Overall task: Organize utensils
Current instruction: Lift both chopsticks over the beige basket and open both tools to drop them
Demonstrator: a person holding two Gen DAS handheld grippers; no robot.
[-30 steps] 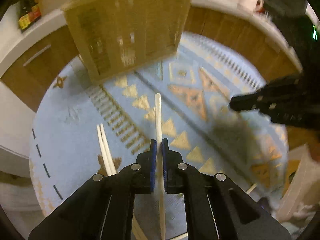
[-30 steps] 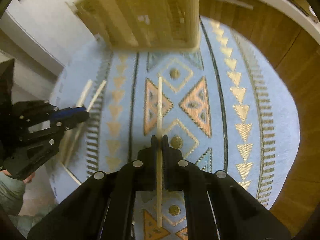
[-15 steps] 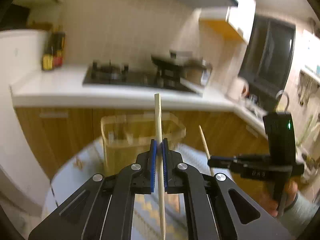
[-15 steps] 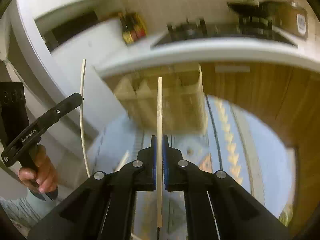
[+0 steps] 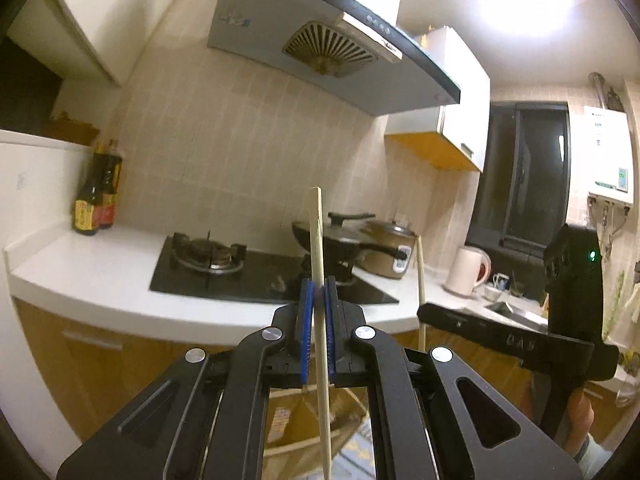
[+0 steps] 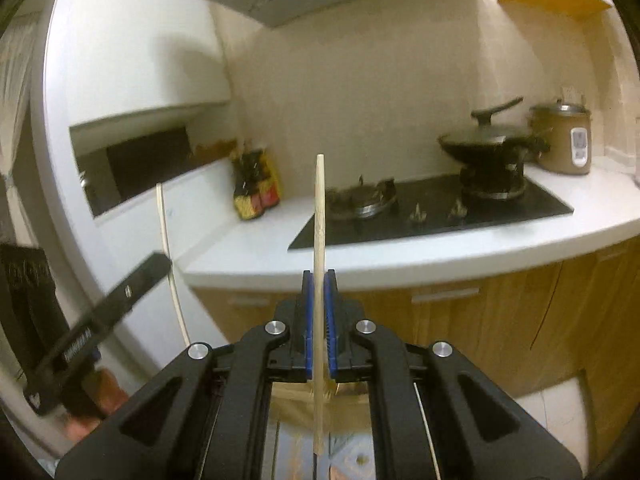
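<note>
Hidden or unclear: the lower end of the left chopstick (image 5: 320,300) is cut off at the frame's bottom edge; the wooden utensil box (image 5: 288,432) is glimpsed only through gaps in the gripper frame; the right wrist view is blurred at its left side.
Left gripper (image 5: 315,312): its blue pads are clamped together on the left chopstick, which is held upright with a slight tilt, its top end seen before the gas hob (image 5: 224,272).
Right gripper (image 6: 319,304): its pads are pressed shut on the right chopstick (image 6: 319,240), held upright in front of the hob, its lower end seen between the gripper arms.
Cross views: the right gripper with its chopstick is seen to the hob's right in the left wrist view; the left one is seen to the hob's left in the right wrist view, a hand (image 6: 92,408) on its handle.
On the hob: a lidded wok (image 5: 340,236) is set on the right burner.
Beside the hob: soy sauce bottles (image 5: 98,196) to its left, a rice cooker (image 5: 392,252) to its right.
Above the hob: a range hood (image 5: 320,40).
</note>
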